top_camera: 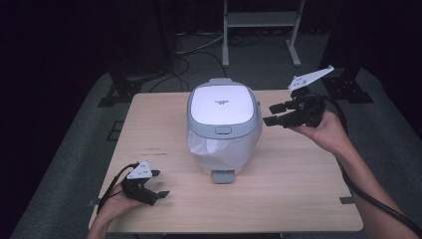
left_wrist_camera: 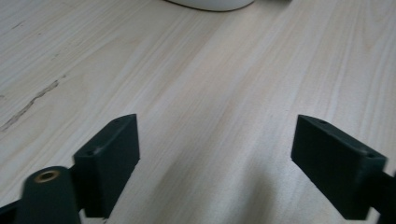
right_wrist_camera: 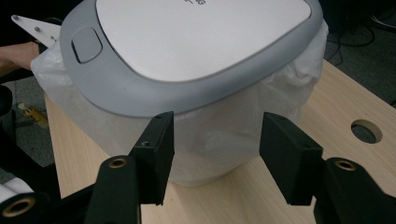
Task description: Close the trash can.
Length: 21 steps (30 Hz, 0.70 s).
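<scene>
A lidded white bin (top_camera: 224, 127) with a grey rim and a plastic liner stands mid-table (top_camera: 298, 194); the right gripper (top_camera: 278, 113) hovers just beside it, jaws open, while the left gripper (top_camera: 158, 183) sits well apart near the front edge, jaws spread over bare wood

L gripper (top_camera: 158, 183) sits low in the person's left hand (top_camera: 124, 199), jaws spread wide, nothing btwn the fingertips. R gripper (top_camera: 273, 113) is raised in the right hand (top_camera: 323, 130), forearm angled in from lower right, jaws apart, gap btwn the fingers (right_wrist_camera: 156, 154) empty.
</scene>
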### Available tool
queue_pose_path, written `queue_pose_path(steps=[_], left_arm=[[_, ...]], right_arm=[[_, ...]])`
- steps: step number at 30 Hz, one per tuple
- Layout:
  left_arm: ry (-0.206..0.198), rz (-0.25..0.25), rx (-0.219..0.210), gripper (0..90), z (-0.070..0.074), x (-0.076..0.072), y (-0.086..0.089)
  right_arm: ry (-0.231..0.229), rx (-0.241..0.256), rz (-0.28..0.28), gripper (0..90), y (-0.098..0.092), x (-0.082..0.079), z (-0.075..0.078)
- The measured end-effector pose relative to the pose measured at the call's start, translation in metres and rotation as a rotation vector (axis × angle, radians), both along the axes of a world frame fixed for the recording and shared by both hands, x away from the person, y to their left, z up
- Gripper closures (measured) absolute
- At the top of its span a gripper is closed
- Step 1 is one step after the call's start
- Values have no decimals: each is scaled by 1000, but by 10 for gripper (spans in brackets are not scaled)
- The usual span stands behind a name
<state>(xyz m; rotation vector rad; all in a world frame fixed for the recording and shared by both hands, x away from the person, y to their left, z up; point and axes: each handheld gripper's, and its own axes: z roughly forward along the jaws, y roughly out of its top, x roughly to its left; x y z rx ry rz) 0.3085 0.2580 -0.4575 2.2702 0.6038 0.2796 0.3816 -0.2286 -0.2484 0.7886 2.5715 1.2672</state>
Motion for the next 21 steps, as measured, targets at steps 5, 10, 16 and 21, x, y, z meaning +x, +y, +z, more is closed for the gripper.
queue_pose_path(steps=[5,10,16,21], left_arm=[[2,-1,2,139,0,0,-1],[3,2,-2,138,0,0,-1],[1,23,1,96,-1,0,0],[-1,24,1,95,-1,0,0]], right_arm=[[9,4,-14,422,-7,-3,-8],[14,7,-27,396,-12,-5,-15],[26,11,-49,375,-19,-8,-26],[28,5,-66,348,-24,-11,-35]])
